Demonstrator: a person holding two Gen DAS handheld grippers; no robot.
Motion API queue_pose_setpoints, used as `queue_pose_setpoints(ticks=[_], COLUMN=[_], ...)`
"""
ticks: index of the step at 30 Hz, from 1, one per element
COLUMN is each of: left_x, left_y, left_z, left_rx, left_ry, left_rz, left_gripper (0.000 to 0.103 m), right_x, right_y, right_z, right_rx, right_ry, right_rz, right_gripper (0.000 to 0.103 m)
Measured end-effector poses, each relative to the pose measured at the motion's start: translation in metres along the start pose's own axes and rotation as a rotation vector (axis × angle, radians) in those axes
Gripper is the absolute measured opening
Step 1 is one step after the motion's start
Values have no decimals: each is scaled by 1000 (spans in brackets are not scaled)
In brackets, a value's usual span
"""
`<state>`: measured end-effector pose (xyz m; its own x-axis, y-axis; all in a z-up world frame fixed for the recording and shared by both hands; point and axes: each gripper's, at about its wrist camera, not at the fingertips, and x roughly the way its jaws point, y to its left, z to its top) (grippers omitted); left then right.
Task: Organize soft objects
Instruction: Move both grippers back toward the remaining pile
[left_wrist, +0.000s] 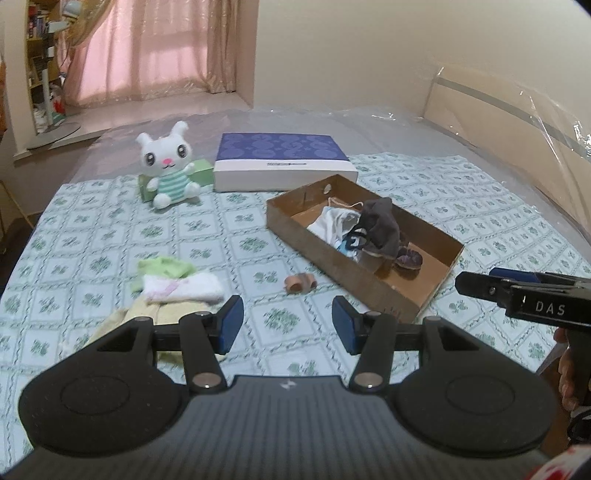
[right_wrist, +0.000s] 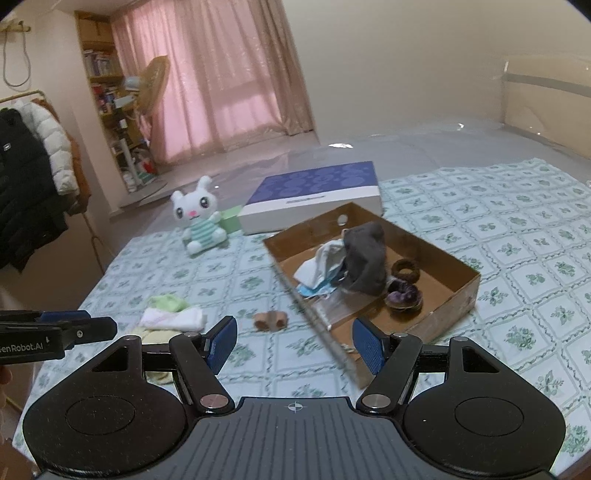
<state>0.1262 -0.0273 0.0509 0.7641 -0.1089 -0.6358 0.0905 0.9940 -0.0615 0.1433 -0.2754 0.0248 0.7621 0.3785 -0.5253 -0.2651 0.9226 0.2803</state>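
Observation:
An open cardboard box (left_wrist: 388, 295) (right_wrist: 458, 295) lies on the bed, holding a grey cloth (left_wrist: 382, 225) (right_wrist: 364, 258), white cloths (left_wrist: 334, 223) (right_wrist: 321, 264) and dark scrunchies (left_wrist: 408, 258) (right_wrist: 404, 293). A pile of green, white and yellow cloths (left_wrist: 177, 282) (right_wrist: 173, 315) lies at the left. A small tan item (left_wrist: 300, 282) (right_wrist: 270, 319) lies between the pile and the box. My left gripper (left_wrist: 287, 323) is open and empty above the bed, short of the tan item. My right gripper (right_wrist: 294, 341) is open and empty over the box's near corner.
A white plush bunny (left_wrist: 168, 166) (right_wrist: 201, 221) sits at the back left against a green box (left_wrist: 201, 171) (right_wrist: 231, 218). A blue-and-white flat box (left_wrist: 282, 160) (right_wrist: 314, 195) lies behind the cardboard box. Clear plastic covers the far bed. Coats (right_wrist: 29, 166) hang at the left.

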Motion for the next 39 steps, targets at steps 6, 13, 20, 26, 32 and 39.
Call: queue_pose_setpoints(ticks=[6, 13, 20, 26, 32, 39], left_x=[-21, -42, -53, -56, -56, -51], left_y=[15, 30, 42, 51, 58, 72], left_z=[-15, -30, -40, -46, -49, -56], left_rx=[-24, -43, -53, -75, -83, -108], left_ry=[1, -5, -2, -4, -6, 11], left_rz=[32, 59, 98, 117, 123, 151], left_gripper=[50, 50, 50, 50, 50, 50], right_x=[-7, -12, -12, -6, 2, 16], right_y=[15, 36, 53, 65, 71, 76], right_z=[-10, -22, -30, -33, -36, -41], right_rx=[-23, -58, -80, -106, -107, -104], right_ry=[14, 33, 45, 62, 76, 106], right_rz=[23, 52, 90, 119, 125, 136], right_gripper=[69, 69, 69, 69, 69, 69])
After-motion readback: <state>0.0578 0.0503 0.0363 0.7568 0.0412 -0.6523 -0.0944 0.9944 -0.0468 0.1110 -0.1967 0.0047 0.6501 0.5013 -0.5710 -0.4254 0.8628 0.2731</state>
